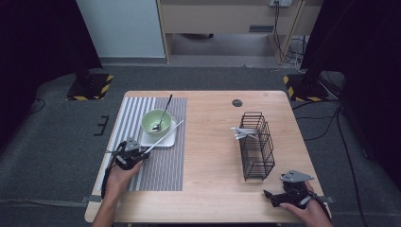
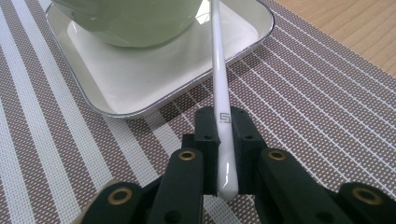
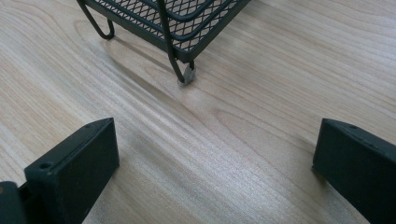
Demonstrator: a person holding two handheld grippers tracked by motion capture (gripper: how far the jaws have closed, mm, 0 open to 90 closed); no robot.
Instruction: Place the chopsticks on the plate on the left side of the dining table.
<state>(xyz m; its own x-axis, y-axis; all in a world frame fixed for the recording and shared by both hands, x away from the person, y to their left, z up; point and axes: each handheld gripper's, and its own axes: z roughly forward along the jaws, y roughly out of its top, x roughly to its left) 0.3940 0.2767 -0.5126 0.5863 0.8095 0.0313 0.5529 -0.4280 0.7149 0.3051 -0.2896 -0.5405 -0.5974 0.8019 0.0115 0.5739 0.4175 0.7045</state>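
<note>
The wooden tabletop (image 1: 213, 156) holds everything. On its left side lies a striped mat (image 1: 165, 165). On its right side stands a black wire basket (image 1: 257, 156) with white things sticking out near its top.

On the mat sits a white square plate (image 1: 166, 140), and a green bowl (image 1: 152, 120) sits on the plate. A dark spoon (image 1: 164, 113) leans in the bowl, with its handle pointing to the far side of the tabletop.

The left gripper (image 1: 135, 153) is on the mat, just beside the near corner of the plate. Its 2 jaws are squeezed tight on the near end of a long white stick (image 2: 222, 98). The stick runs away from the gripper, slanting up and to the right, across the plate, close past the bowl.

The right gripper (image 1: 269, 195) rests low at the near right corner, near the basket. Its 2 jaws stand wide apart with bare wood between them.
</note>
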